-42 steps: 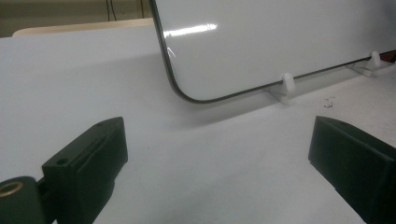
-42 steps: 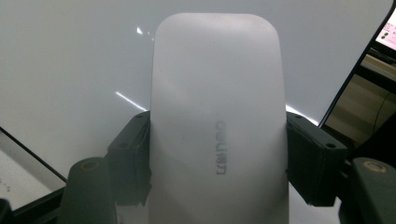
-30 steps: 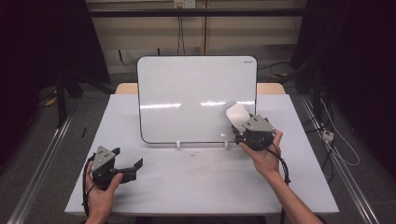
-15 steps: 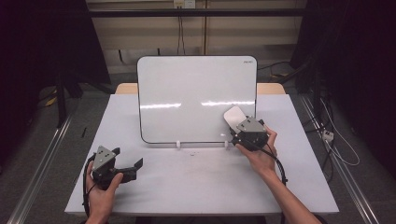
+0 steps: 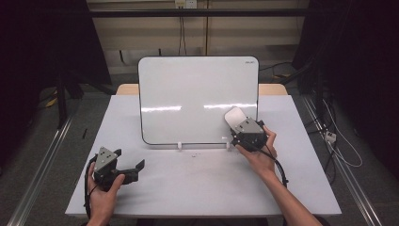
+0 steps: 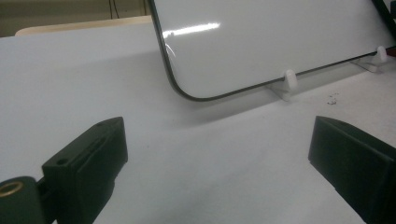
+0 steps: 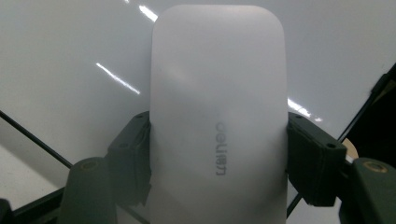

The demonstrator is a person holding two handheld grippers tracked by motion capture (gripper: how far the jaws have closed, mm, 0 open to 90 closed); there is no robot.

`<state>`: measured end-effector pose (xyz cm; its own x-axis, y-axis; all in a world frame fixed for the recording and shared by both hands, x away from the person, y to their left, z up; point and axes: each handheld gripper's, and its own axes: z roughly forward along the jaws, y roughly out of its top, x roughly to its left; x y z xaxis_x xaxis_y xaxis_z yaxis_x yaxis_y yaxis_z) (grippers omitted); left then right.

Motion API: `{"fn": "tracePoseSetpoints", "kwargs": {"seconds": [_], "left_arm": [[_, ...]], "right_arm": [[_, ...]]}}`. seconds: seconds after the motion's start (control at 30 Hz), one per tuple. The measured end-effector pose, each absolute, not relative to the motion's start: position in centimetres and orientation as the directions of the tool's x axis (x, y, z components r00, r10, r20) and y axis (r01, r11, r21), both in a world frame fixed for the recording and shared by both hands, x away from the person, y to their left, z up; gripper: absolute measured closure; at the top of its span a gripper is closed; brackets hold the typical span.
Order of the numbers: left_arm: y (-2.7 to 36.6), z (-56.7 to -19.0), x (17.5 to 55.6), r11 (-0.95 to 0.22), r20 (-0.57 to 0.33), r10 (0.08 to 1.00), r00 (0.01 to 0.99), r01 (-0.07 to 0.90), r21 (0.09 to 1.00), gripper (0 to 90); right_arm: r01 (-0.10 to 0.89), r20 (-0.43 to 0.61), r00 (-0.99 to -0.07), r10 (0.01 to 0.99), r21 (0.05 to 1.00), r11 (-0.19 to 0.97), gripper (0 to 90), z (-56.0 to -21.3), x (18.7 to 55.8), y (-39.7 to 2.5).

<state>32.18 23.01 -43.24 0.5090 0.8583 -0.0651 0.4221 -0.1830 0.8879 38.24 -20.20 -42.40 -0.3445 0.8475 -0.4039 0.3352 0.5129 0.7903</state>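
While the glossy white whiteboard with rounded corners and a thin dark rim point(image 5: 197, 99) was propped nearly upright on two small white plastic feet point(image 6: 289, 80) at the middle of the pale matte table point(image 5: 188, 188), a smooth white oblong eraser with rounded ends point(image 7: 217, 112) was pinched between the black jaws of the right gripper point(image 5: 239, 123). Its sides were squeezed from left and right, so that the broad face could be laid flat against the board; it was held at the board's lower right part, close against the surface, though actual contact could not be confirmed. Faint grey lettering was seen on the eraser's satin plastic back. Wiping of the board was judged to be the step in hand. The left gripper point(image 5: 134, 167) was kept low at the near left of the table, well apart from the board, apparently idle, its blocky black jaws spread wide with nothing between them.
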Motion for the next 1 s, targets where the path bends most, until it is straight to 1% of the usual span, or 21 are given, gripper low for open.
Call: {"fn": "tracePoseSetpoints", "kwargs": {"seconds": [0.23, 0.37, 0.53, 0.63, 0.73, 0.83, 0.9, 1.0], "left_arm": [[23.17, -43.16, 32.11, -0.189, -0.06, 0.856, 0.514, 0.419, 0.888, 4.5], [23.32, -43.16, 32.04, -0.187, -0.062, 0.855, 0.514, 0.417, 0.89, 4.5], [23.67, -43.1, 31.98, -0.175, -0.068, 0.858, 0.508, 0.415, 0.893, 4.5], [23.78, -43.1, 31.94, -0.181, -0.063, 0.859, 0.508, 0.417, 0.891, 4.5], [23.73, -43.07, 31.88, -0.177, -0.067, 0.858, 0.509, 0.414, 0.893, 4.5], [23.74, -43.13, 31.9, -0.17, -0.074, 0.858, 0.508, 0.418, 0.892, 4.5], [23.84, -43.15, 31.96, -0.171, -0.073, 0.859, 0.507, 0.418, 0.892, 4.5], [23.85, -43.13, 31.97, -0.175, -0.07, 0.857, 0.511, 0.415, 0.893, 4.5]], "right_arm": [[0.346, -0.402, -0.337, 0.852, 0.788, 0.509, 31.1, -42.46, 38.28, -20.05], [0.356, -0.378, -0.35, 0.857, 0.793, 0.495, 30.2, -42.4, 38.39, -20.22], [0.378, -0.341, -0.36, 0.869, 0.798, 0.47, 21.3, -42.36, 38.53, -20.46], [0.365, -0.335, -0.368, 0.868, 0.806, 0.466, 16.4, -42.16, 38.47, -20.39], [0.377, -0.302, -0.388, 0.871, 0.81, 0.448, 9.3, -42.13, 38.57, -20.39], [0.385, -0.262, -0.396, 0.88, 0.822, 0.419, 6.2, -42.14, 38.66, -20.56], [0.394, -0.232, -0.399, 0.887, 0.83, 0.395, 5.8, -42.07, 38.69, -20.77], [0.398, -0.225, -0.392, 0.892, 0.833, 0.385, 5.2, -41.92, 38.6, -21.0]]}}
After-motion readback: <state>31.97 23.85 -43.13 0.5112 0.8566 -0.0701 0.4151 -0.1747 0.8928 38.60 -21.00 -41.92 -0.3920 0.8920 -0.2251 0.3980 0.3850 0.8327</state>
